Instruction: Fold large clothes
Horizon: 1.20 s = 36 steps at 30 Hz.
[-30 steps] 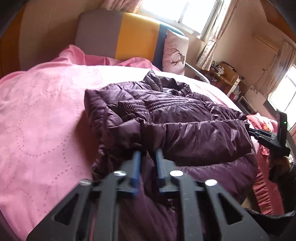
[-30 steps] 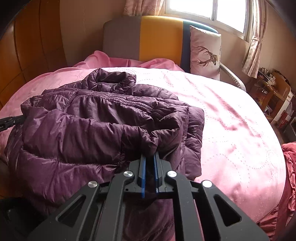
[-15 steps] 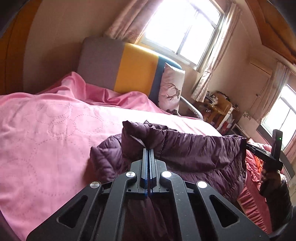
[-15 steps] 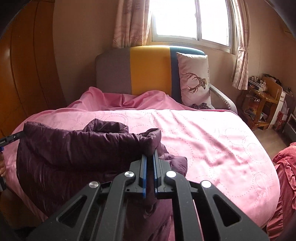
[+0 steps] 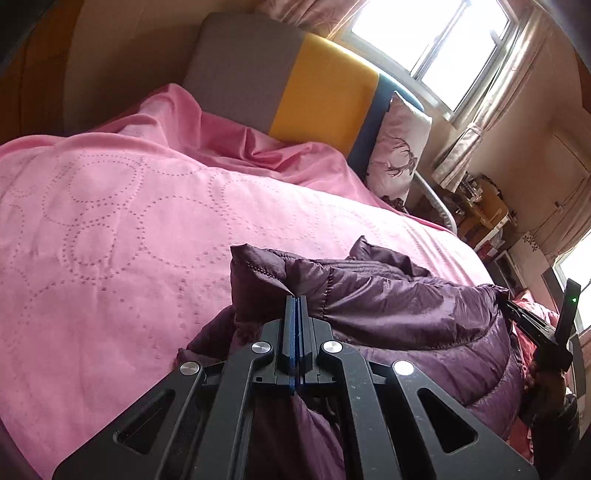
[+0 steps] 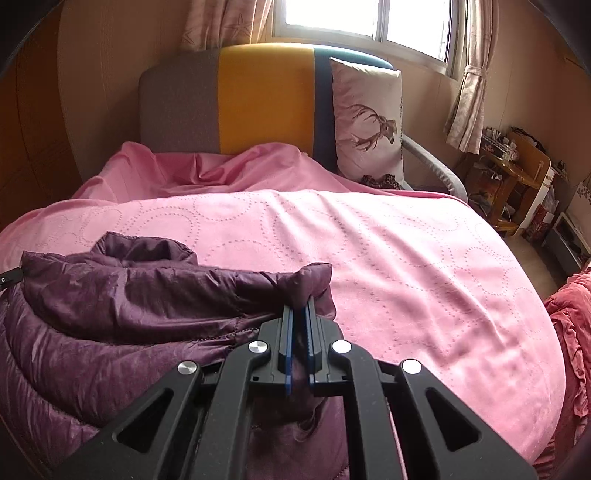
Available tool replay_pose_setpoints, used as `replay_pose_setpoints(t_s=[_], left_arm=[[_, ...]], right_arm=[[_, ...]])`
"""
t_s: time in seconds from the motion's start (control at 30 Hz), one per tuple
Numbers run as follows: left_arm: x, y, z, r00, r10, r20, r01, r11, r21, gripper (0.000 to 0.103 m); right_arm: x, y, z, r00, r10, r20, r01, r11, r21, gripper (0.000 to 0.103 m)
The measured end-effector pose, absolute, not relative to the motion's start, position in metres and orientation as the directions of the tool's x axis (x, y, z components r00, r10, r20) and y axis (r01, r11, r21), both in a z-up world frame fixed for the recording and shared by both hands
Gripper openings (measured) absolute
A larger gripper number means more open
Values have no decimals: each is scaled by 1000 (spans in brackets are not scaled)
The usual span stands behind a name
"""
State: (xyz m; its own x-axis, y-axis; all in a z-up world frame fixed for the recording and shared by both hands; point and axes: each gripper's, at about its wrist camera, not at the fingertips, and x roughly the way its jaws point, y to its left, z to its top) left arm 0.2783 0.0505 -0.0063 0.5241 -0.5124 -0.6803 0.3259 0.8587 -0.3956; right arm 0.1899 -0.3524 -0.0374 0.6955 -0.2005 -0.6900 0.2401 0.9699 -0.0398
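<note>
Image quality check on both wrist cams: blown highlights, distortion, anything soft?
Left wrist: window clipped white, strong fisheye bend, dark vignette corners; purple down jacket sharp with sheen. Right wrist: window also blown out, pink bedspread evenly lit, deer pillow crisp; no motion blur visible.

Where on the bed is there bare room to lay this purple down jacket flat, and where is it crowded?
Free: the pink bedspread between the purple down jacket and the bunched sheet below the headboard, and its right half toward the red ruffled bedding. Crowded: the near left edge, where both hand-held grippers, left and right, clamp the jacket.
</note>
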Motion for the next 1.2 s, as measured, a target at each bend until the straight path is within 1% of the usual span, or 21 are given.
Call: replay_pose_setpoints(t_s=[0.2, 0.27, 0.3, 0.37, 0.5, 0.57, 0.67, 0.77, 0.8, 0.83, 0.87, 0.9, 0.97, 1.0, 1.03, 1.07, 1.13, 1.2], left_arm=[[302, 35, -34, 486, -461, -742, 297, 886, -357, 0], [308, 31, -44, 477, -419, -773, 280, 906, -318, 0], [311, 32, -52, 464, -420, -780, 276, 905, -323, 0], [313, 32, -59, 457, -429, -779, 266, 902, -341, 0], [306, 23, -64, 496, -394, -774, 284, 916, -284, 0], [301, 24, -68, 515, -384, -766, 271, 921, -279, 0], [300, 22, -65, 530, -342, -776, 264, 936, -232, 0], [295, 27, -50, 557, -277, -783, 225, 958, -179, 2], [289, 31, -41, 574, -255, -778, 205, 965, -165, 13], [282, 33, -31, 598, -240, -765, 192, 969, -154, 23], [273, 34, -21, 626, -234, -744, 189, 971, -147, 42], [260, 36, -7, 664, -242, -707, 191, 970, -152, 54], [241, 32, 11, 703, -263, -661, 203, 965, -168, 56], [229, 27, 21, 719, -278, -637, 214, 961, -178, 56], [221, 21, 26, 727, -299, -618, 228, 954, -193, 56], [209, 11, 29, 725, -337, -601, 259, 942, -215, 56], [197, -12, 27, 711, -369, -599, 301, 929, -215, 56], [184, -35, 18, 690, -401, -603, 340, 915, -219, 56]], right_arm=[[221, -362, -76, 637, -194, -746, 265, 964, -24, 5], [230, -365, -88, 609, -187, -771, 266, 964, -24, 6], [232, -367, -94, 601, -177, -779, 270, 963, -10, 6], [235, -365, -101, 598, -160, -786, 260, 966, 1, 6], [236, -360, -113, 614, -196, -765, 259, 965, -39, 6], [238, -358, -113, 612, -212, -762, 265, 963, -54, 7], [236, -359, -108, 611, -215, -762, 268, 962, -56, 9], [224, -359, -93, 624, -218, -750, 273, 960, -52, 20], [217, -358, -86, 639, -226, -735, 279, 959, -52, 37], [210, -356, -78, 658, -234, -716, 285, 957, -52, 50], [202, -353, -69, 679, -234, -696, 284, 958, -45, 51], [193, -348, -60, 701, -222, -677, 274, 961, -32, 51], [176, -332, -46, 734, -205, -647, 252, 968, -21, 51], [167, -322, -40, 753, -182, -632, 232, 973, -4, 55], [159, -311, -36, 770, -156, -618, 211, 977, 17, 60], [152, -300, -34, 785, -131, -605, 190, 981, 35, 63], [141, -276, -34, 806, -110, -582, 160, 987, 34, 70], [139, -258, -43, 807, -115, -579, 144, 990, 4, 73]])
